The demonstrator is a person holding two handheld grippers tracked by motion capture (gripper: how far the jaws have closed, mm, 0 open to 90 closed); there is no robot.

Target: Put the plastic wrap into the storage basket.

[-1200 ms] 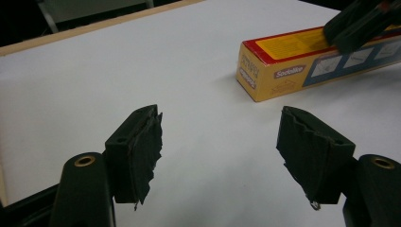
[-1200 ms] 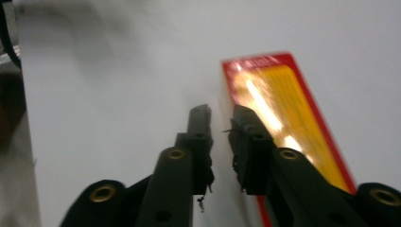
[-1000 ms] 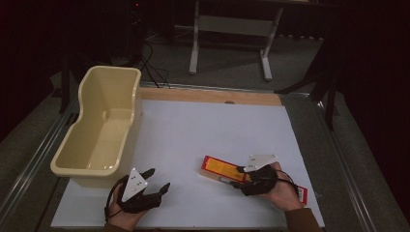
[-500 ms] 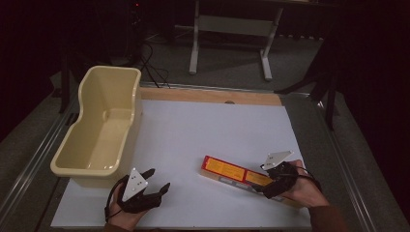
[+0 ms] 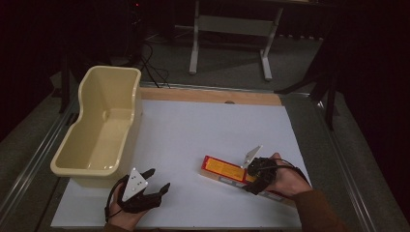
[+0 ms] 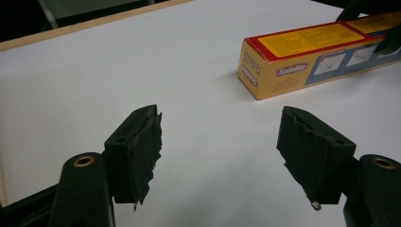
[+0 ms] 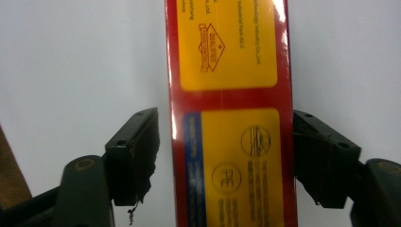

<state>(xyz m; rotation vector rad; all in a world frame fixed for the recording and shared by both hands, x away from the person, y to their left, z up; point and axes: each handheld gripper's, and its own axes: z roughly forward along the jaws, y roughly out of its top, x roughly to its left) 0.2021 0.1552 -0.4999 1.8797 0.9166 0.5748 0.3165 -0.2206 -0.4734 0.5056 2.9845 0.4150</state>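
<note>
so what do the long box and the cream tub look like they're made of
The long box looks like printed cardboard with a glossy coat: sharp folded edges, light glare on its red and yellow faces. The cream tub looks like moulded plastic, smooth and slightly shiny, with rounded corners and a rolled rim.

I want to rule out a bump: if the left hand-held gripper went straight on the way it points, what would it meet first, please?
Mostly bare table; the left hand-held gripper points just past the box's near end, which might be clipped. Depth unclear.
</note>
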